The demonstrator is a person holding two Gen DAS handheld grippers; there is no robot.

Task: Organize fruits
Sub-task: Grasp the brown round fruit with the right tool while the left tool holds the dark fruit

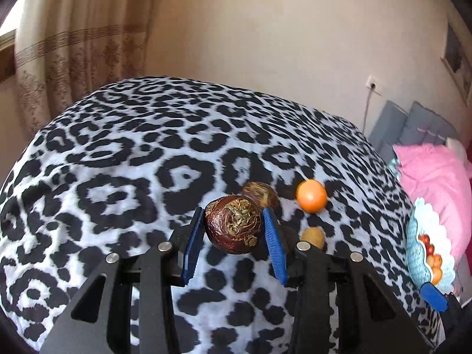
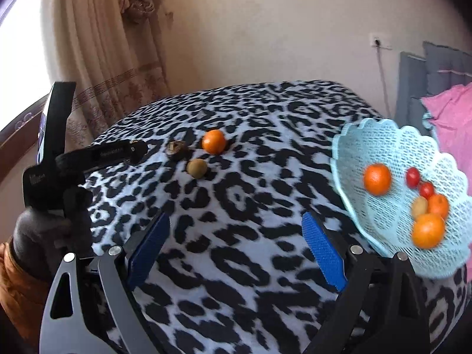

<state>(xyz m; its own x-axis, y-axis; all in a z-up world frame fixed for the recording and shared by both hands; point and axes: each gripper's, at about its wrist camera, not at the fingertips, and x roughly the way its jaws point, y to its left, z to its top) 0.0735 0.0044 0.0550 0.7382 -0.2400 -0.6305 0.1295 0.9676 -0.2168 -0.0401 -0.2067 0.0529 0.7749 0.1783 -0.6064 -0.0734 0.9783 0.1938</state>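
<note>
My left gripper [image 1: 233, 228] is shut on a dark brown water chestnut [image 1: 234, 224] and holds it above the leopard-print cloth [image 1: 118, 177]. Behind it on the cloth lie a second brown chestnut [image 1: 261, 195], an orange [image 1: 311, 196] and a small tan fruit [image 1: 313, 236]. In the right wrist view the same three lie on the cloth: the chestnut [image 2: 176, 148], the orange [image 2: 214, 141], the tan fruit [image 2: 196, 168]. My right gripper [image 2: 236, 250] is open and empty above the cloth. A light blue mesh basket [image 2: 368, 147] at the right holds oranges, red tomatoes and a tan fruit.
The basket [image 1: 413, 253] shows at the right edge of the left wrist view. A pink pillow [image 1: 436, 183] and grey cushions [image 1: 413, 124] lie to the right. Curtains [image 2: 103, 59] and a wall stand behind. The left gripper's black body [image 2: 88, 156] shows at the left.
</note>
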